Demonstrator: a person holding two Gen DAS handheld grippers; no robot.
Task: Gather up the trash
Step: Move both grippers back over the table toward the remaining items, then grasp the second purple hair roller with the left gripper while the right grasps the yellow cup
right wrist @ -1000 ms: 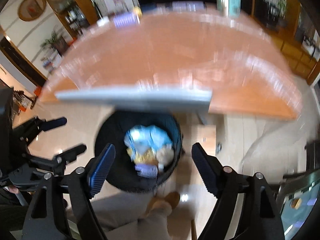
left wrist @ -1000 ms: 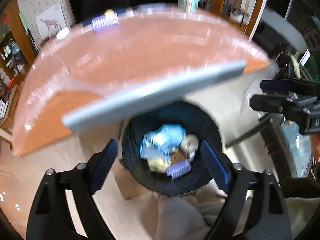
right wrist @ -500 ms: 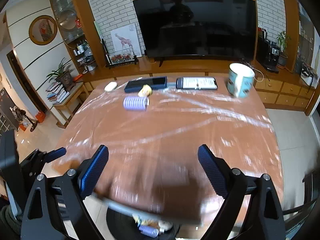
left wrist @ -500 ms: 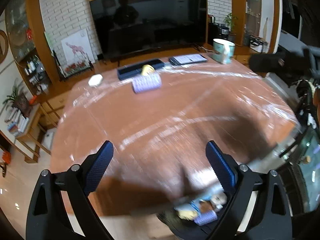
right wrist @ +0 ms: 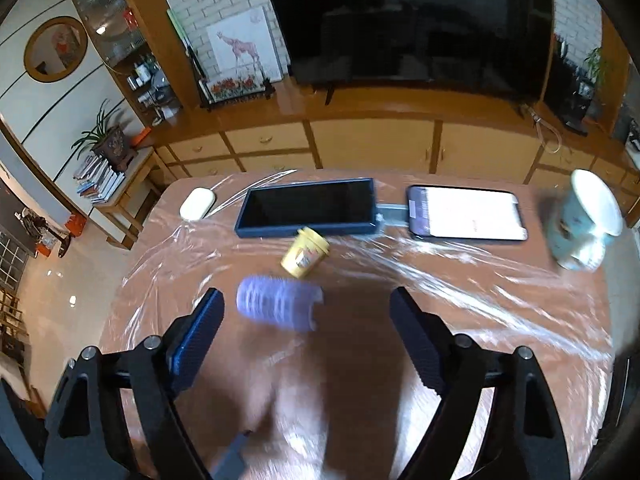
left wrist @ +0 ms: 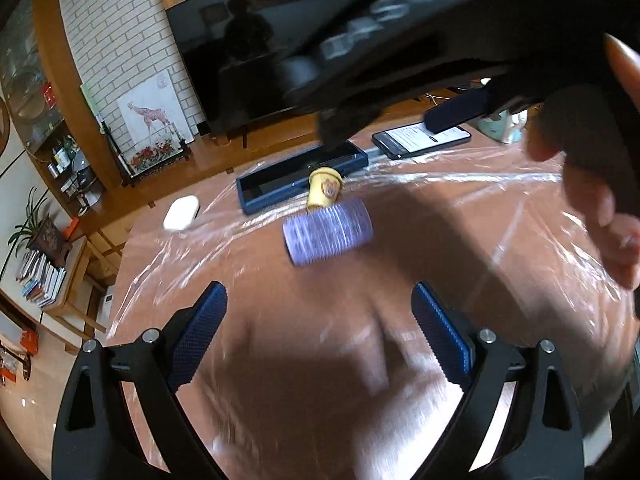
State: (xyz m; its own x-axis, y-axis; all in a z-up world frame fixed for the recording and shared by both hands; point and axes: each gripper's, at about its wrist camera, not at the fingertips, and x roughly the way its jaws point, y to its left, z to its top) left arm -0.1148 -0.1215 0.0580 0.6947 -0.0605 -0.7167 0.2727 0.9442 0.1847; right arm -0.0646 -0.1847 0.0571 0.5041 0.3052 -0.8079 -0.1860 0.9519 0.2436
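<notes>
Plastic-wrapped worktop (right wrist: 460,300) lies ahead; you are reaching for the next trash. Your left gripper (left wrist: 320,336) is spread and empty; your right gripper (right wrist: 306,334) is closing on nothing. Purple roll (right wrist: 280,304) lies nearest, yellow cup (right wrist: 305,253) beyond: straddle the roll.

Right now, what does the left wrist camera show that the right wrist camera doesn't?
Only the left wrist view shows the right gripper crossing overhead, with a hand around it. Only the right wrist view shows the whole white and blue ceramic mug. Both share the purple cylindrical hair roller, small yellow plastic cup, dark blue flat case, lit black smartphone and white oval pebble-shaped object.
</notes>
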